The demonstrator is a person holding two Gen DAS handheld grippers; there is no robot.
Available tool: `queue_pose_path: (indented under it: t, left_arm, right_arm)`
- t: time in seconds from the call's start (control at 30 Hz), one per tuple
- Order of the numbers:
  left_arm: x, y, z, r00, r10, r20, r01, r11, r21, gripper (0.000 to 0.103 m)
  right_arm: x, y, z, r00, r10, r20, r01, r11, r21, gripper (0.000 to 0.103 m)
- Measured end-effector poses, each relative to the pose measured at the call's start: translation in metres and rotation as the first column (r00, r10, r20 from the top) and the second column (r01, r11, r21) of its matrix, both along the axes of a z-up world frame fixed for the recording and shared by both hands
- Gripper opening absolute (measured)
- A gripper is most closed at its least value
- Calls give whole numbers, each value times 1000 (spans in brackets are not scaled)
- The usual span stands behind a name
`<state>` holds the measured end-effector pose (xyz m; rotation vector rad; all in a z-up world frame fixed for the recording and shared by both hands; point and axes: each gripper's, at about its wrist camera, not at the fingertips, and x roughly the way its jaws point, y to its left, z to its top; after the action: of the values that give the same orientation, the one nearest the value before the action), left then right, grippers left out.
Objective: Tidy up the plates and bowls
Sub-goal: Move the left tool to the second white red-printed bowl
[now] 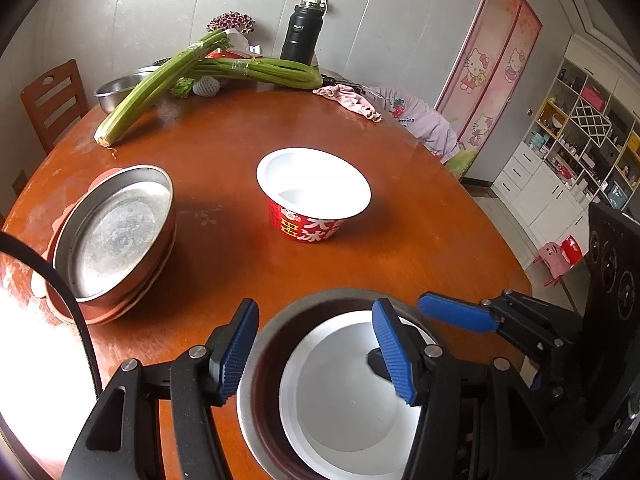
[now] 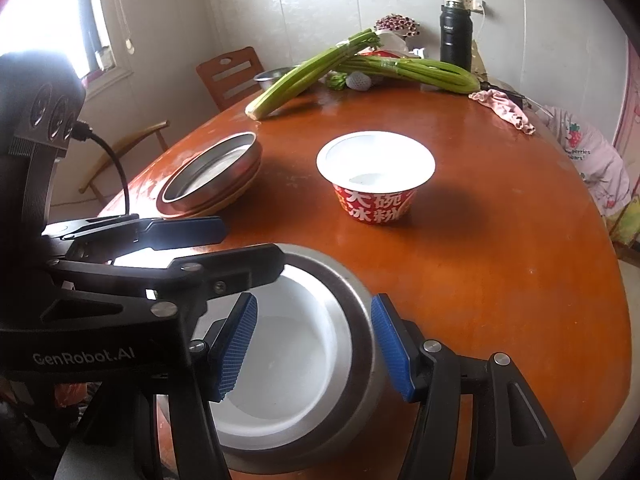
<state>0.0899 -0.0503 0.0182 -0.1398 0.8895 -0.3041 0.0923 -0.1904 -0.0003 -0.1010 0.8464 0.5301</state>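
A steel bowl (image 1: 260, 380) (image 2: 362, 340) with a white bowl (image 1: 344, 404) (image 2: 288, 360) nested inside stands at the near edge of the round wooden table (image 1: 420, 240). My left gripper (image 1: 316, 352) (image 2: 252, 244) straddles its left wall, one pad outside the steel and one inside the white bowl. My right gripper (image 2: 312, 348) straddles the right wall the same way. A gap shows beside each inner pad, so both look open. A red paper bowl (image 1: 308, 228) (image 2: 376, 204) sits mid-table. Stacked steel pans (image 1: 116, 232) (image 2: 212, 172) rest on a pink plate (image 1: 100, 316) at the left.
Celery bunches (image 1: 160, 80) (image 2: 304, 76), a steel basin (image 1: 116, 88), a black flask (image 1: 298, 36) (image 2: 456, 36) and a pink cloth (image 1: 352, 100) lie along the far side. Wooden chairs (image 1: 52, 100) (image 2: 232, 76) stand behind the table. Shelves (image 1: 580, 140) fill the right wall.
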Motion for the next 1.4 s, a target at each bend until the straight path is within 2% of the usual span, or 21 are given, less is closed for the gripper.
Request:
queue_pose_path:
  t: [0.47,1.4]
  left_arm:
    - [26,4,7,999,27,24,-28,998,54,59]
    - [93,3,33,999,39,23,-42,992,120,59]
  right_arm:
    - [29,-23,18,996,-86,26,85,996,16,62]
    - [109,-39,45,989,-146,2,146,989,5,62]
